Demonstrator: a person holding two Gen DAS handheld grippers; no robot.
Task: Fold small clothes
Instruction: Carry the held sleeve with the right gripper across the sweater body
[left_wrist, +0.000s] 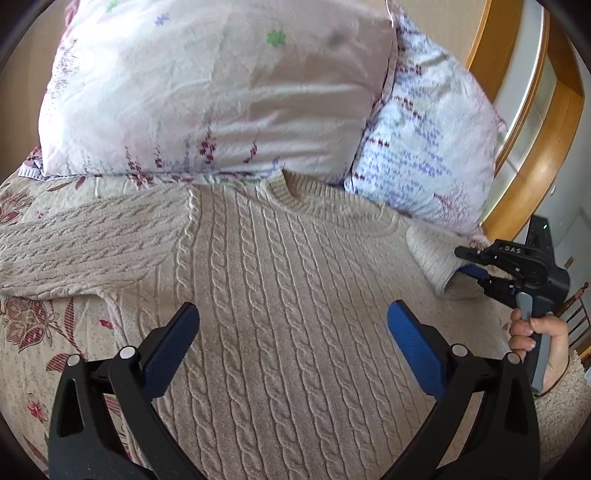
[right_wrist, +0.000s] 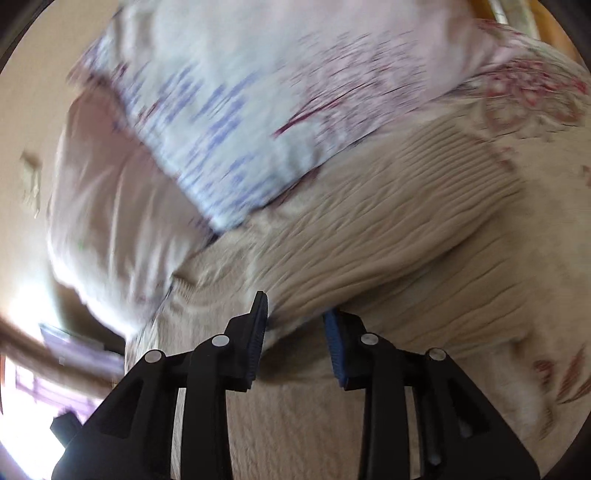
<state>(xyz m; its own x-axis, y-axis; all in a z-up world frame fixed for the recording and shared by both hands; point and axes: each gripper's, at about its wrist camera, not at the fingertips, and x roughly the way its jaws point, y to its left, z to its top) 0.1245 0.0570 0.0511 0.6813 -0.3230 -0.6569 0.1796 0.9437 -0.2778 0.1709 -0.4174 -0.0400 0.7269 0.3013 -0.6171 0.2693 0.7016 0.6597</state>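
Spreading across the bed (left_wrist: 33, 332) with its flowered cover, a beige cable-knit sweater (left_wrist: 280, 295) lies face up, collar toward two floral pillows (left_wrist: 207, 99) that lean at the head of the bed; the collar just touches the nearer one. One sleeve (left_wrist: 74, 247) stretches flat to the left. The other sleeve (left_wrist: 432, 258) is lifted at its cuff, and that looks like the step in hand: the first fold, bringing this sleeve in over the chest.

The left hand-held gripper (left_wrist: 291, 332) hovers above the sweater's body with its blue pads spread wide and nothing between them. The right hand-held gripper (right_wrist: 295, 332) has its fingers narrowed onto a bunch of knit at the sleeve end, and seems to grip it. From the left wrist view the right hand (left_wrist: 539, 343) squeezes the trigger.

Next, I judge, the sleeve should be carried across and laid flat, while the free gripper pins the body so the knit does not drag.

The right wrist view is badly smeared by motion, so the exact bite on the cuff is hard to read. The hem of the sweater is cut off below.
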